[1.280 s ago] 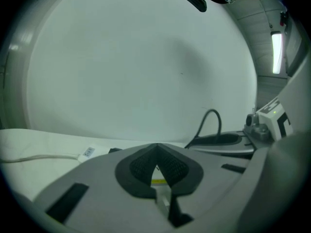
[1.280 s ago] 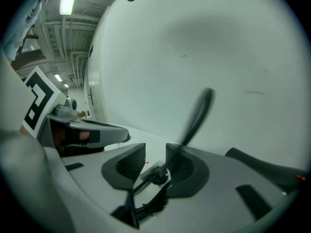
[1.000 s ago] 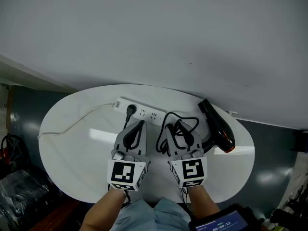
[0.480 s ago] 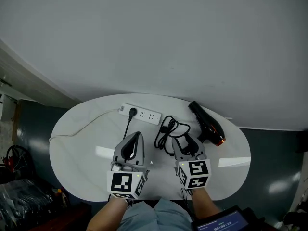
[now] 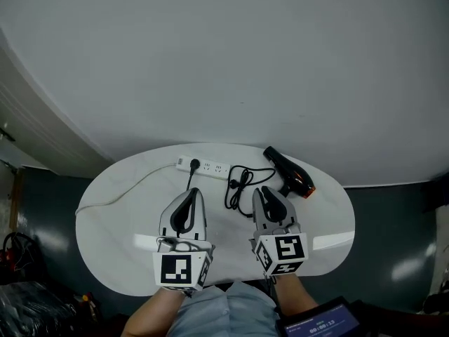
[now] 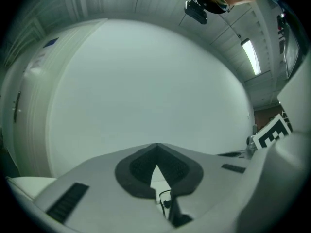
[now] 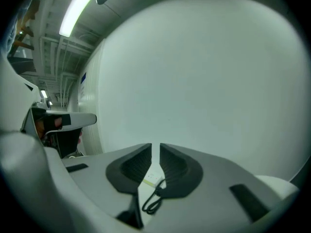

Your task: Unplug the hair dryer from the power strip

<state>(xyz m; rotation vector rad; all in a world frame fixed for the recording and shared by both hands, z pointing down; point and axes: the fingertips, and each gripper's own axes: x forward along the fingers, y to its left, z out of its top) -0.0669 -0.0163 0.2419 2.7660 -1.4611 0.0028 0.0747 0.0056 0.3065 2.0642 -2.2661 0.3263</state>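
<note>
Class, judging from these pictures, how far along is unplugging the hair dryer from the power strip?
Done: nothing; the black plug sits in the power strip, its cord running to the hair dryer. In hand: nothing; the left gripper is shut and empty, and the right gripper, jaws just closing, holds nothing. Still to do: grip the plug and pull it out.

Right gripper (image 7: 155, 150), jaws just closing, nothing between, black cord (image 7: 154, 196) beyond
</note>
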